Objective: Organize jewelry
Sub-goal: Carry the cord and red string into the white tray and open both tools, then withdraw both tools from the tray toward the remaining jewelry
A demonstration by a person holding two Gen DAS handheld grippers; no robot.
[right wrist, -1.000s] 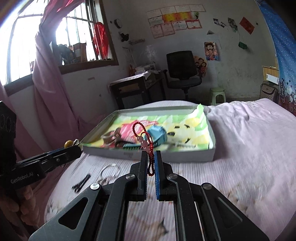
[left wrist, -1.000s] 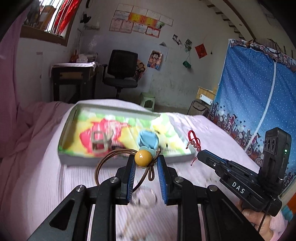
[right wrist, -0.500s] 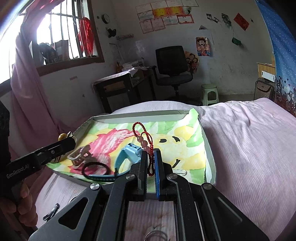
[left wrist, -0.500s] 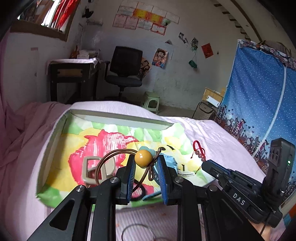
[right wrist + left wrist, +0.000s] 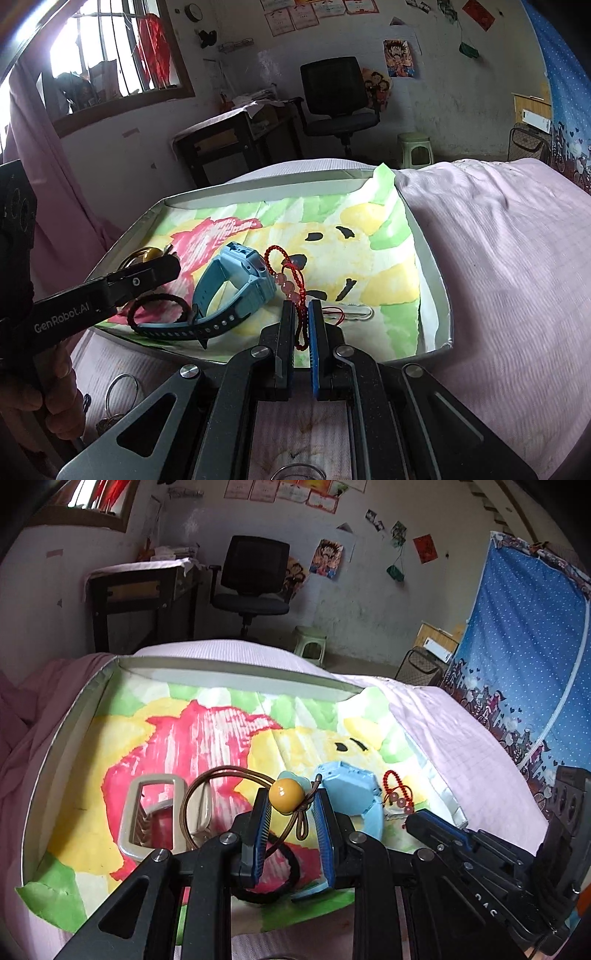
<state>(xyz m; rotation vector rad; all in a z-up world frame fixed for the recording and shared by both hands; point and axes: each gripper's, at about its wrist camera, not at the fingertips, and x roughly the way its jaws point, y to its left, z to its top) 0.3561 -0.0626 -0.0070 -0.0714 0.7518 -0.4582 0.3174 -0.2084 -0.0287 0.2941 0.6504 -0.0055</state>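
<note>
My left gripper (image 5: 291,805) is shut on a brown cord bracelet with a yellow bead (image 5: 286,801), held over the near part of the grey tray (image 5: 229,666). My right gripper (image 5: 302,314) is shut on a red cord bracelet with pink beads (image 5: 284,275), held over the tray's near edge. The tray (image 5: 430,254) is lined with a coloured cloth. In it lie a blue watch (image 5: 236,284), a black hair tie (image 5: 157,314), a beige hair clip (image 5: 151,819) and a small clear clip (image 5: 351,314).
The tray rests on a bed with a pink sheet (image 5: 517,258). Key rings (image 5: 120,387) and a small dark item lie on the sheet before the tray. A desk (image 5: 229,144), office chair (image 5: 336,96) and stool stand behind. A blue curtain (image 5: 524,646) hangs at right.
Both grippers moved forward with their bracelets, from before the tray's near edge to over the tray. The tray now fills much more of both views.
</note>
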